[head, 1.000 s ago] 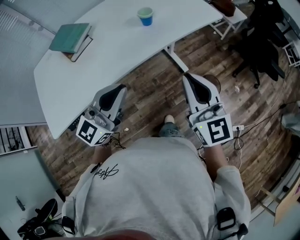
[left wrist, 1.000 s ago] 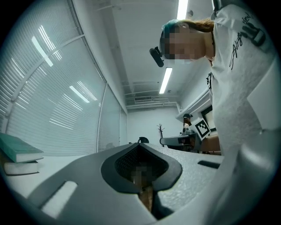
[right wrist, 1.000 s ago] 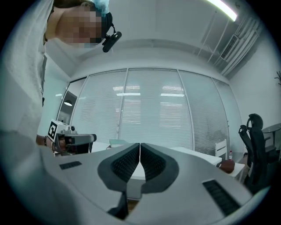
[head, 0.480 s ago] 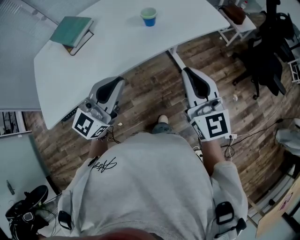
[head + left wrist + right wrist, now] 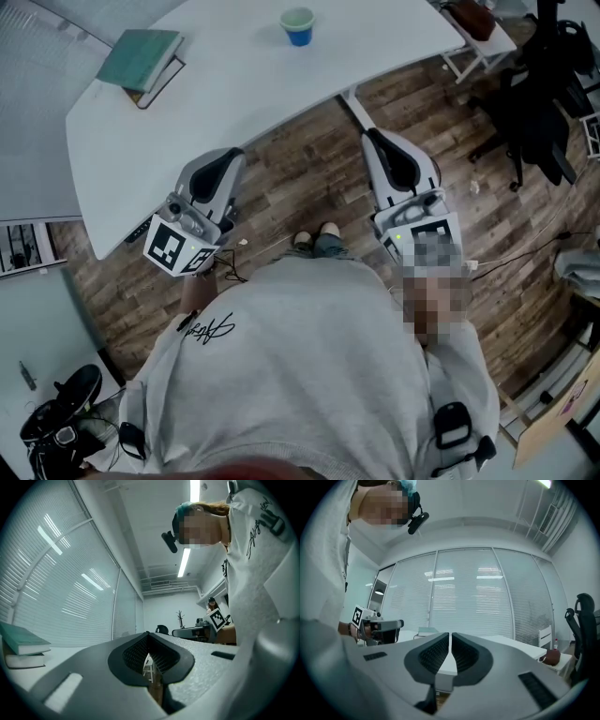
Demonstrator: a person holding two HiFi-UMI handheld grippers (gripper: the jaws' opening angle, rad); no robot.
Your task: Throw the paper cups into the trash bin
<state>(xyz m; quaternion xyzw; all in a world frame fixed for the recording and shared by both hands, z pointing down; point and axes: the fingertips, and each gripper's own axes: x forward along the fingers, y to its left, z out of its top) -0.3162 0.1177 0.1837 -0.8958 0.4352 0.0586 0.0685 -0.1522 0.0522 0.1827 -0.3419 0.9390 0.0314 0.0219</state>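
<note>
One blue paper cup [image 5: 297, 26] stands on the white table [image 5: 244, 84], at its far side. No trash bin shows in any view. My left gripper [image 5: 233, 154] is held low, over the wood floor just beside the table's near edge. It is shut with nothing between the jaws, as the left gripper view [image 5: 148, 637] also shows. My right gripper [image 5: 371, 137] is held over the floor to the right of the table leg. It is shut and empty too [image 5: 450, 636]. Both are far short of the cup.
A green book [image 5: 141, 60] lies on the table's left end. A black office chair [image 5: 536, 103] and a small white stand [image 5: 473, 36] are at the right. Cables [image 5: 506, 255] run over the floor. Black shoes [image 5: 58, 422] lie bottom left.
The person has stepped slightly toward the table, and both shoe tips now show below the grippers. Both grippers stay shut and keep their place in front of the body.
</note>
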